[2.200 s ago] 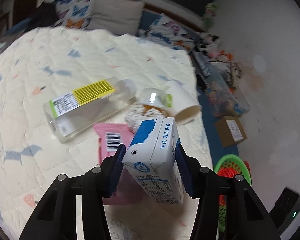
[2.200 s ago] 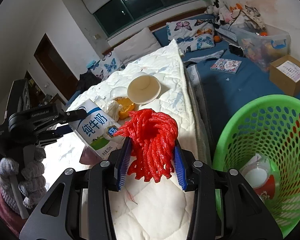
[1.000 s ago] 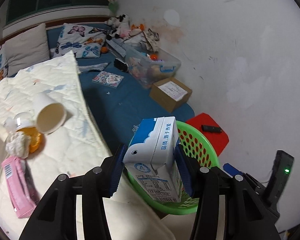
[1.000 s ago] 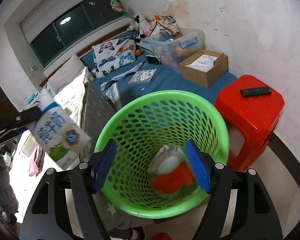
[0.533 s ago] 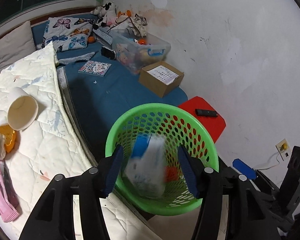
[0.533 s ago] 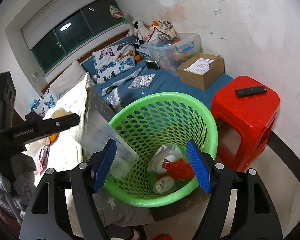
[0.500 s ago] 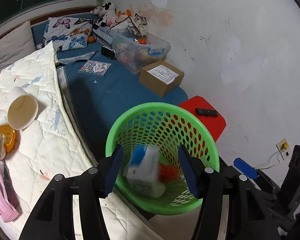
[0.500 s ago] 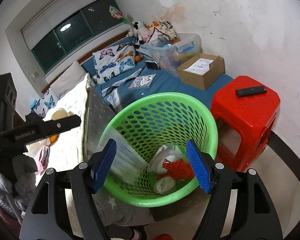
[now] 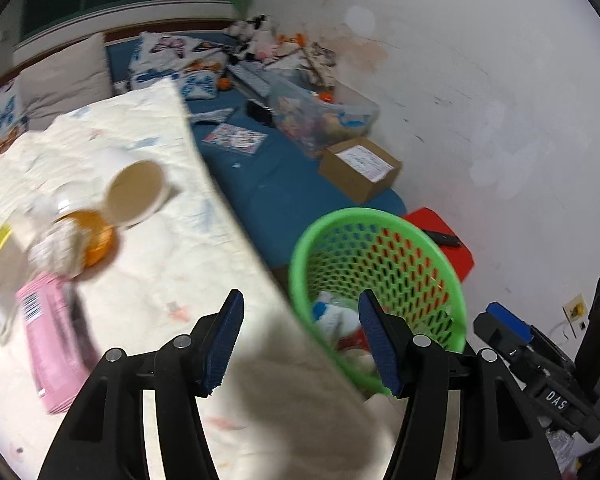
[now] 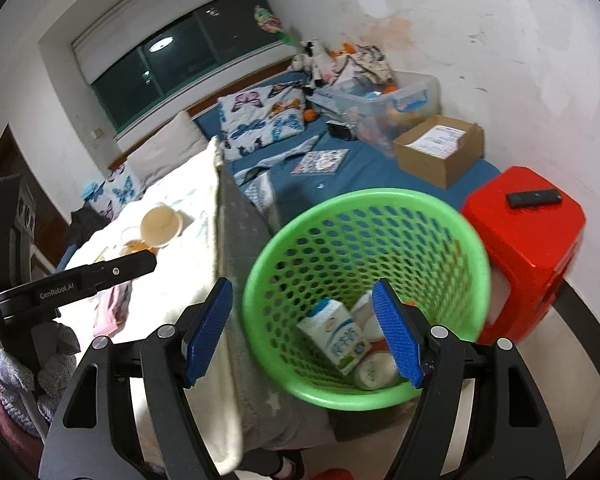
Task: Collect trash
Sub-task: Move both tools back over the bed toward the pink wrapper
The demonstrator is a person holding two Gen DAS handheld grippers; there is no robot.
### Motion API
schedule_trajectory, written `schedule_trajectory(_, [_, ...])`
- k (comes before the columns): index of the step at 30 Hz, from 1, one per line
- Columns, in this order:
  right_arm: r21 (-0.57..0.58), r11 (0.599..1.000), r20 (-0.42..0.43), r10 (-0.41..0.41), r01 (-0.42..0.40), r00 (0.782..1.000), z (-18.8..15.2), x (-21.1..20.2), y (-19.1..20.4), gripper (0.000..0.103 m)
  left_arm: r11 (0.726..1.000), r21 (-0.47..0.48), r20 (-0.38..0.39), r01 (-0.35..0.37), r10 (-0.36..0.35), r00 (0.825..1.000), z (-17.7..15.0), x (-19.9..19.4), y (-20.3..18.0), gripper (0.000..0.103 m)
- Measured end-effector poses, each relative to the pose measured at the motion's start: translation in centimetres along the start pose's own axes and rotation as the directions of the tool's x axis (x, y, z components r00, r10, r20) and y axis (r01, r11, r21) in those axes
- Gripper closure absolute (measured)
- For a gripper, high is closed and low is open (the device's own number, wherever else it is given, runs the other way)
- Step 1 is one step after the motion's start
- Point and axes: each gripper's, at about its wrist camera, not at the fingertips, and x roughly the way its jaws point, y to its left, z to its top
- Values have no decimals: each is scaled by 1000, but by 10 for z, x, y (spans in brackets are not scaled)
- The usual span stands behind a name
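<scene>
The milk carton [image 10: 336, 336] lies tilted in the bottom of the green basket [image 10: 476, 248], beside a round white lid [image 10: 374, 372] and other scraps too hidden to name. The basket stands on the floor, just beside the bed's edge and next to a red stool [image 10: 528, 236] with a black remote [image 10: 534, 198] on top.

The right gripper [image 10: 302, 332] hangs over the basket's near rim, jaws spread wide and empty. The left gripper [image 9: 300, 342] is also spread and holds nothing, straddling the quilt's [image 9: 172, 264] edge with the basket [image 9: 380, 216] to its right (this view is blurred).

On the quilt lie a paper cup [image 9: 134, 196] on its side, an orange dish [image 9: 96, 240] touching it, a crumpled tissue [image 9: 58, 250] and a pink packet [image 9: 50, 340]. Beyond the basket, a cardboard box [image 10: 440, 150] sits on blue bedding.
</scene>
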Motion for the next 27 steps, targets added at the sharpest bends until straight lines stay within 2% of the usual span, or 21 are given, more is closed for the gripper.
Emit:
schedule_trajectory(8, [-88, 993, -59, 69, -74, 996, -3, 27, 55, 31, 991, -84, 48, -105, 109, 993, -18, -41, 65, 45])
schedule_trajectory(15, [-159, 975, -108, 136, -152, 985, -7, 49, 107, 31, 961, -185, 71, -205, 221, 973, -37, -82, 132, 45])
schedule_trajectory(22, [-228, 942, -183, 208, -247, 961, -19, 73, 164, 27, 922, -285, 82, -262, 296, 952, -60, -114, 187, 45])
schedule_trajectory(27, [-265, 912, -254, 247, -313, 935, -28, 95, 205, 27, 895, -348, 88, -280, 328, 941, -72, -128, 213, 45])
